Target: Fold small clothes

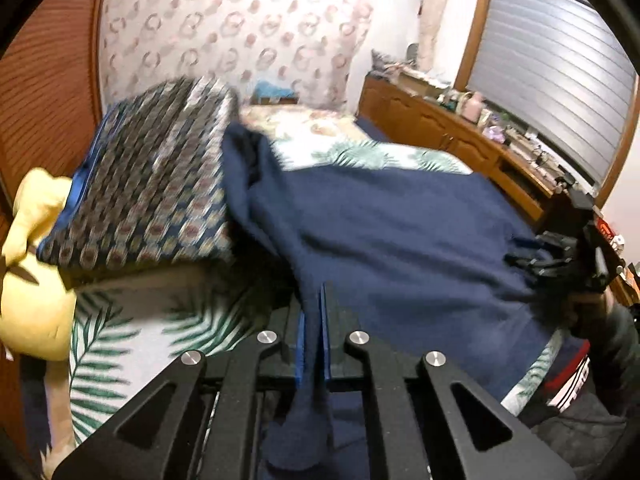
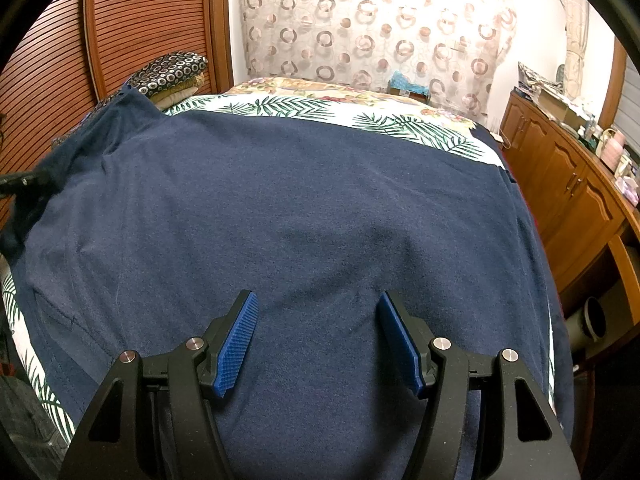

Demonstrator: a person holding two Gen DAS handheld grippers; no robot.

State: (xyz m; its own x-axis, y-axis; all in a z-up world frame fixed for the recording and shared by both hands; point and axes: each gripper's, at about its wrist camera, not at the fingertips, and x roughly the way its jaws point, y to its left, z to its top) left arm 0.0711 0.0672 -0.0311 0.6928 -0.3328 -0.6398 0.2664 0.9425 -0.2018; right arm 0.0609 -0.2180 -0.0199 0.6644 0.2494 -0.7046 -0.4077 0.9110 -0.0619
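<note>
A navy blue garment (image 2: 304, 208) lies spread over the palm-leaf bedsheet (image 2: 400, 120). My left gripper (image 1: 316, 300) is shut on an edge of the navy garment (image 1: 400, 240), and a fold of cloth hangs between its blue pads. My right gripper (image 2: 318, 312) is open and empty, hovering low over the near part of the garment with its blue pads (image 2: 240, 340) wide apart. The right gripper also shows in the left wrist view (image 1: 560, 256) at the garment's far right edge. The left gripper's dark tip shows at the left edge of the right wrist view (image 2: 20, 180).
A patterned pillow (image 1: 152, 184) and a yellow plush toy (image 1: 36, 264) lie at the bed's left side. A wooden cabinet (image 2: 568, 192) with clutter on top runs along the right. A slatted wooden panel (image 2: 120, 32) and a circle-print curtain (image 2: 380, 20) stand behind the bed.
</note>
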